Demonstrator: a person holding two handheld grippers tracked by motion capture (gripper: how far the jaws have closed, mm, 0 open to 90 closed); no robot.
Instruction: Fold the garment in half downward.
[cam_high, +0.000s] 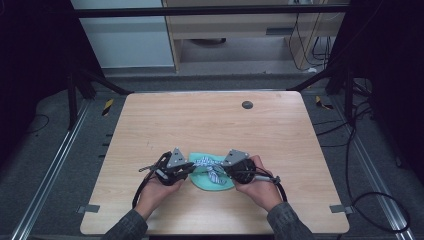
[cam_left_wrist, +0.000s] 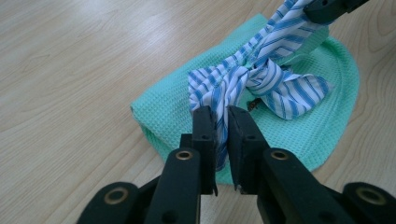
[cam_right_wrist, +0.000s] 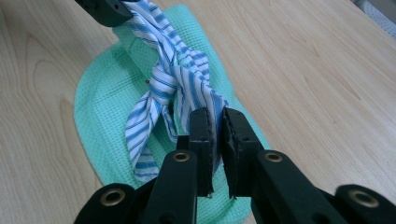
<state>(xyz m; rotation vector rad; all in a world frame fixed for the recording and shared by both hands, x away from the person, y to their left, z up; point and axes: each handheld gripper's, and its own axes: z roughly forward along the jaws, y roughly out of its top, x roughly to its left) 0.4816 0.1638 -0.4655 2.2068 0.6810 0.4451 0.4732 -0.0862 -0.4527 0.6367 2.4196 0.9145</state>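
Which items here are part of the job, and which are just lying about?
In the job:
- striped cloth, knotted, an end clamped in each gripper
- green cloth, lying under the striped one
- left gripper
- right gripper

Lying about:
- dark round disc near the table's far edge
- cables on the floor beside the table

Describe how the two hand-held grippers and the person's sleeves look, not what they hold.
Each hand-held gripper, left and right, is black with a grey three-cornered plate on top and a black cable looping from its rear. Up close, the left gripper's fingers and the right gripper's fingers are flat, blocky black pads on arms with brass-ringed pivot holes. The sleeves are dark grey.
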